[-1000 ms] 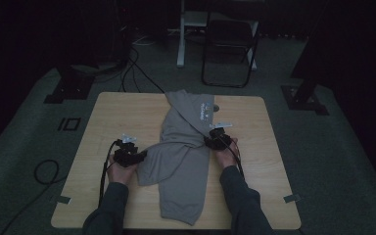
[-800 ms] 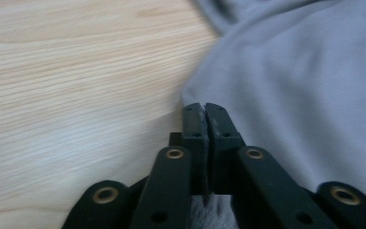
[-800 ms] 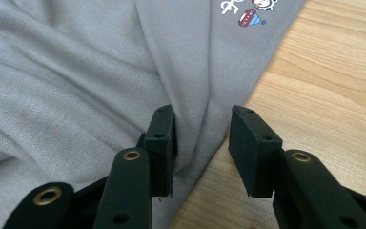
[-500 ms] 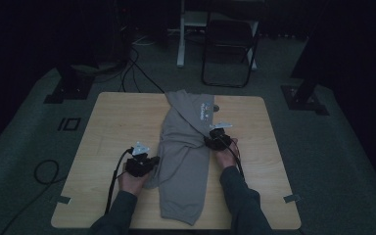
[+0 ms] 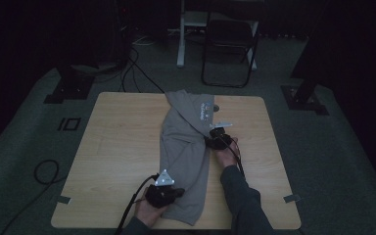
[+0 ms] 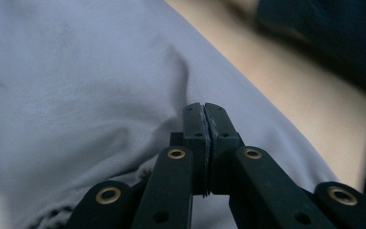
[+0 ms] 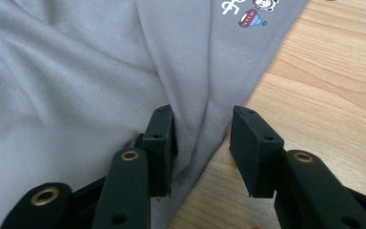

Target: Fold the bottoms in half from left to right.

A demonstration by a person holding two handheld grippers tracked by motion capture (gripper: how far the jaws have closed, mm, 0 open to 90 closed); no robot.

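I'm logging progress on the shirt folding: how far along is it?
Done: the grey shirt lies in a narrow strip on the table. In hand: the left gripper is shut at its near edge; the right gripper straddles the other edge, jaws apart. Left: folding it shorter.

1. I'm looking at a plain grey T-shirt (image 5: pixel 186 147), no stripe or weave pattern anywhere on it.
2. Near the shirt's far end I've got a small print (image 7: pixel 248 12): white lettering, with a little cartoon figure in red and blue beside it.
3. The table (image 5: pixel 122 147) under it reads as light, pale wood with visible grain lines running through it.
4. My left gripper (image 6: pixel 204 114) is matte black, with brass-coloured rivets ringed along its arms.
5. My right gripper (image 7: pixel 202 138) matches: black jaws, the same brass rivets.
6. On top of the left gripper I see a pale grey three-cornered plate (image 5: pixel 165 179).
7. The person's sleeve (image 5: pixel 242 196) comes up dark, a bluish grey.
8. The floor (image 5: pixel 333 147) around the table is a dull grey-green.
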